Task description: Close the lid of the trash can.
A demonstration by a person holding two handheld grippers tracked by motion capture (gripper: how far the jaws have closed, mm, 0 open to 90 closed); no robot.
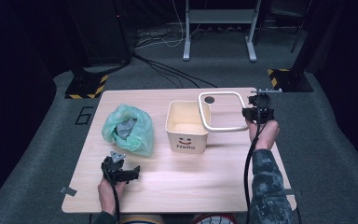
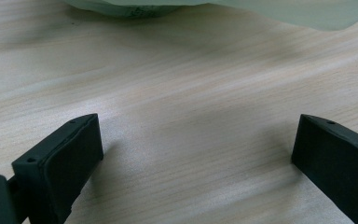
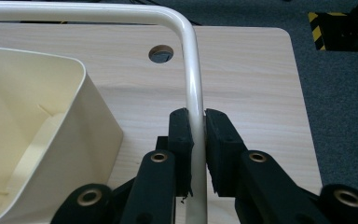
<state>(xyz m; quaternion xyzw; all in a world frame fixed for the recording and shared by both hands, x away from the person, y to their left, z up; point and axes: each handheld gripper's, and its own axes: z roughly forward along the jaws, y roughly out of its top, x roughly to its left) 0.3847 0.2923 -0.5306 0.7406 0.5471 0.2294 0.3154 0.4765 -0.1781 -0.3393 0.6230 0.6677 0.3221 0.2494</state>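
A cream bin (image 1: 187,127) with a smiley and "Hello" on its front stands mid-table; its inside wall (image 3: 37,135) is cream too. A cream squarish ring frame (image 1: 221,112) is lifted off the bin and hangs over the bin's right edge. My right gripper (image 1: 256,112) is shut on the frame's right bar (image 3: 196,116), both pads pressing it. A green plastic bag (image 1: 128,128) with something grey inside lies left of the bin; its edge (image 2: 261,9) is just beyond my left gripper (image 2: 196,149). That left gripper (image 1: 121,170) rests open on the table, nothing between its jaws.
The wooden table (image 1: 177,182) has a round cable hole (image 1: 209,99) behind the bin, also the hole (image 3: 161,53) past the frame. Grey carpet (image 3: 345,116) lies off the right edge. A stand with yellow-black base plates (image 1: 86,86) and cables sits behind.
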